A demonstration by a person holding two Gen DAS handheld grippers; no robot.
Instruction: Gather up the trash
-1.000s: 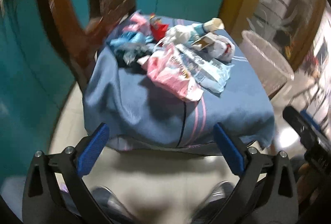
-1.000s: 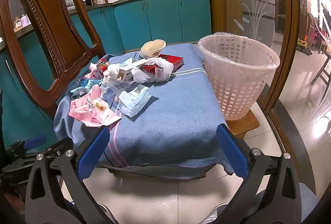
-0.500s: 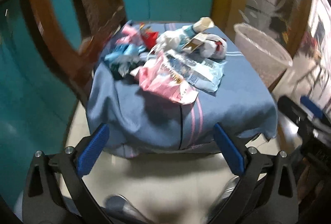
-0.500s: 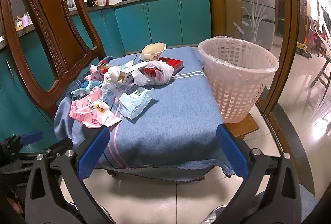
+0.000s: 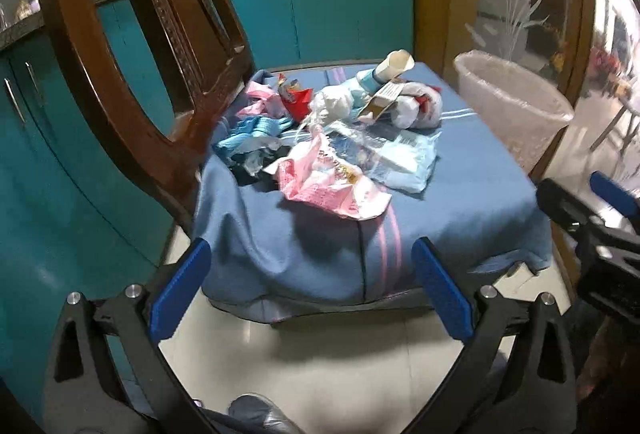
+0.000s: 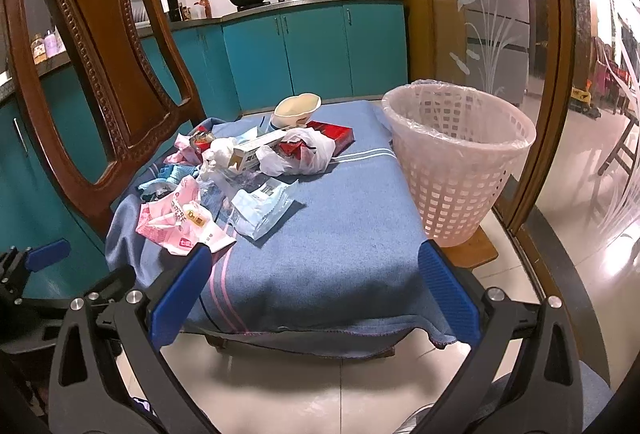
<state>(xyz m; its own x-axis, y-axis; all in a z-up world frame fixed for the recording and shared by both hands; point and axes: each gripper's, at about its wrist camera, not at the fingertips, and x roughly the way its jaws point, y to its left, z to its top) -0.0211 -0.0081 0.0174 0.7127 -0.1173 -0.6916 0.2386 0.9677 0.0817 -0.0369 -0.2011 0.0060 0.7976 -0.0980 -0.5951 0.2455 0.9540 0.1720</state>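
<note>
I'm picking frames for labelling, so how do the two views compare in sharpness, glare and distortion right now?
Left wrist view: slightly soft, the chair back smeared at the edge, the pink wrapper readable. Right wrist view: crisp, print legible on that wrapper; bright floor glare at far right beside the basket. Both: strong fisheye bending and dark corners.

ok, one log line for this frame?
phase: approach | left gripper: open, empty | right gripper: open, empty | trash pile: untouched on blue cloth | bin: right of pile

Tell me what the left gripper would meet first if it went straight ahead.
Probably the front of the blue blanket, below the pink wrapper. The left gripper is open; depth is uncertain.
</note>
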